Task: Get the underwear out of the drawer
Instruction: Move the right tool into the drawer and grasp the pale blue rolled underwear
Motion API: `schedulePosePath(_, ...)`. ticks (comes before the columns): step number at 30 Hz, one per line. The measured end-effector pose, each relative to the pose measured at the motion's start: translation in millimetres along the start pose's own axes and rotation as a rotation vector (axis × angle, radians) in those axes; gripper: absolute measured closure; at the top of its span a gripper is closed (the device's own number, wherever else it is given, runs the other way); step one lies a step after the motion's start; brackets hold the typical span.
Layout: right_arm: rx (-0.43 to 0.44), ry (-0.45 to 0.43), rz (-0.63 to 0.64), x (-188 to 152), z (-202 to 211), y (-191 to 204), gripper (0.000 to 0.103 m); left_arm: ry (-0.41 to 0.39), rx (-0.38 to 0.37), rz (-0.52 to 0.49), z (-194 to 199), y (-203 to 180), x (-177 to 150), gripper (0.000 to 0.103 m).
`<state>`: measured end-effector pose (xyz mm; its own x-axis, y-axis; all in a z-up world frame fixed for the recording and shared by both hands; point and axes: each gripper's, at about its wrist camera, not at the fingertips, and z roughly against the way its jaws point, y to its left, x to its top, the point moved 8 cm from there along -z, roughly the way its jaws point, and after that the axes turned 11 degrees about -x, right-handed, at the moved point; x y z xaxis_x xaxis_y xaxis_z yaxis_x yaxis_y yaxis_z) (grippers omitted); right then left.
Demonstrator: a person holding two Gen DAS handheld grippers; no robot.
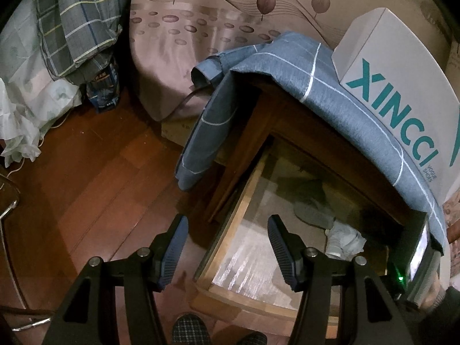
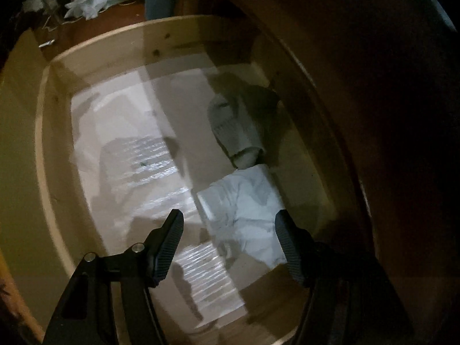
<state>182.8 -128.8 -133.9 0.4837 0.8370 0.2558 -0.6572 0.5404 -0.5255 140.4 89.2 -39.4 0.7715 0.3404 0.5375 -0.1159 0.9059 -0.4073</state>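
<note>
The light wooden drawer (image 2: 54, 132) is pulled out from the dark brown wooden cabinet (image 1: 258, 120). Inside it lies a pale blue-white folded pair of underwear (image 2: 244, 210), next to a rolled grey cloth (image 2: 233, 126). The right hand-held gripper (image 2: 230, 230) hangs over the underwear, jaws apart, holding nothing. The left hand-held gripper (image 1: 227, 230) waits above the drawer's edge, jaws apart too.

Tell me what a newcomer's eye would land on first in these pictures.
Probably the white shoe box with teal lettering, sitting on the blue cloth that drapes the wooden cabinet. Below it the drawer stands open, where the right gripper hangs open above a pale folded garment, a grey one behind it.
</note>
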Motion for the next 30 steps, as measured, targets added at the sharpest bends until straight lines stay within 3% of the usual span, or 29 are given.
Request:
schedulePosePath(9, -0.003, -0.006, 0.04, -4.2, -27.4, 2.1, 0.036, 0.012, 0.003, -0.009, -3.0, 1.1, -0.8, 0.044)
schedulePosePath(17, -0.002, -0.019, 0.023, -4.5, -49.0, -5.5, 0.022, 0.017, 0.0, -0.02, -3.6, -0.4, -1.1, 0.044)
schedulePosePath(24, 0.029, -0.045, 0.007, -8.8, -56.8, -10.3, 0.018, 0.021, 0.002, -0.032, -5.4, -2.8, -0.8, 0.044)
schedulePosePath(27, 0.022, -0.027, 0.0, -11.7, -58.9, -14.1, 0.024, 0.021, 0.003, -0.031, -5.5, -2.6, -0.4, 0.044)
schedulePosePath(30, 0.004, -0.004, -0.004, -14.6, -56.6, -16.4, 0.038, 0.018, -0.001, -0.028, -5.7, -3.8, 0.0, 0.044)
